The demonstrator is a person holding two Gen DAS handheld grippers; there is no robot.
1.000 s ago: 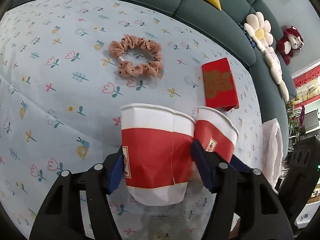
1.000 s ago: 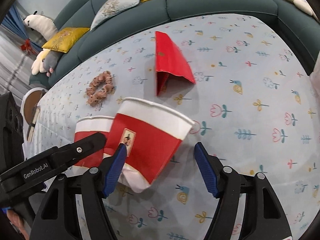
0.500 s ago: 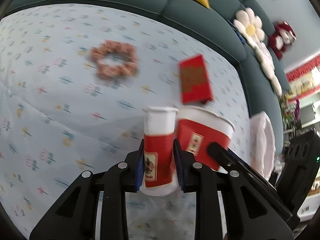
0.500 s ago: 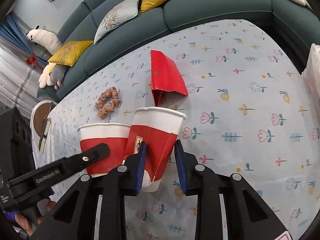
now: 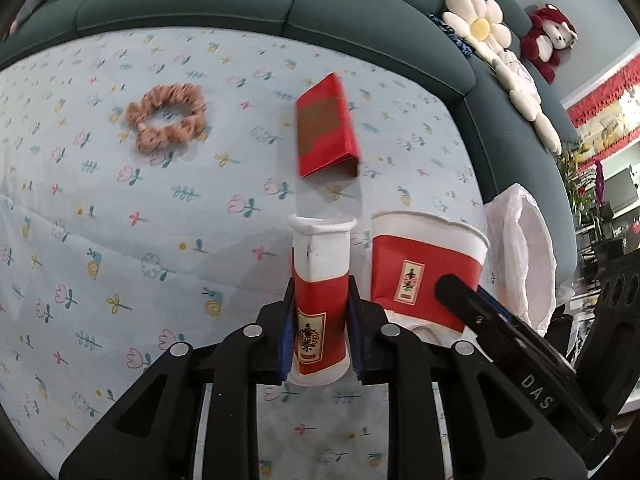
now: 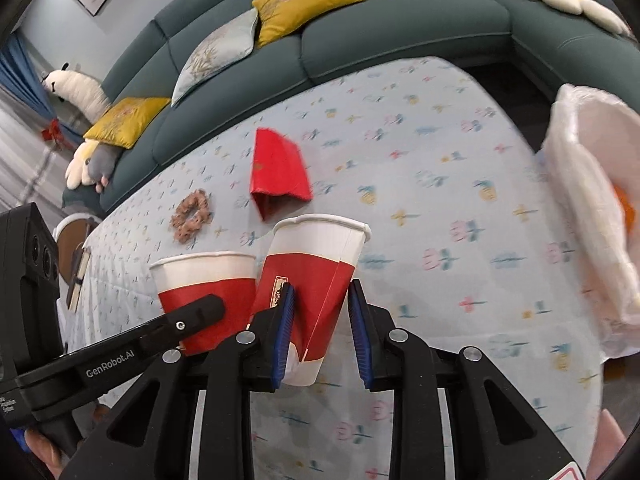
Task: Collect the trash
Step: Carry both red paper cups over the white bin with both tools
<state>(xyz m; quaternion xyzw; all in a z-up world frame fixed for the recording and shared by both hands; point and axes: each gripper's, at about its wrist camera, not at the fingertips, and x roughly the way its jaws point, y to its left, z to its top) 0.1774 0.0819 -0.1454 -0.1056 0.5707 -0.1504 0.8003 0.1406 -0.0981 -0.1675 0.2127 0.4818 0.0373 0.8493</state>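
Two squashed paper cups: left tool [image 5: 320,340] pinches one [image 5: 320,300], right tool [image 6: 320,336] other [image 6: 316,284]

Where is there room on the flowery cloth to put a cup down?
The widest bare patch of the flowered blue tablecloth lies below the pink fabric scrunchie. Another lies between the folded red paper packet and the white plastic bag. It is crowded near both crushed red-and-white paper cups.

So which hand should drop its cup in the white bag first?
Probably the right. The right gripper holds its cup on the side where the white bag gapes open; the left gripper sits farther away.
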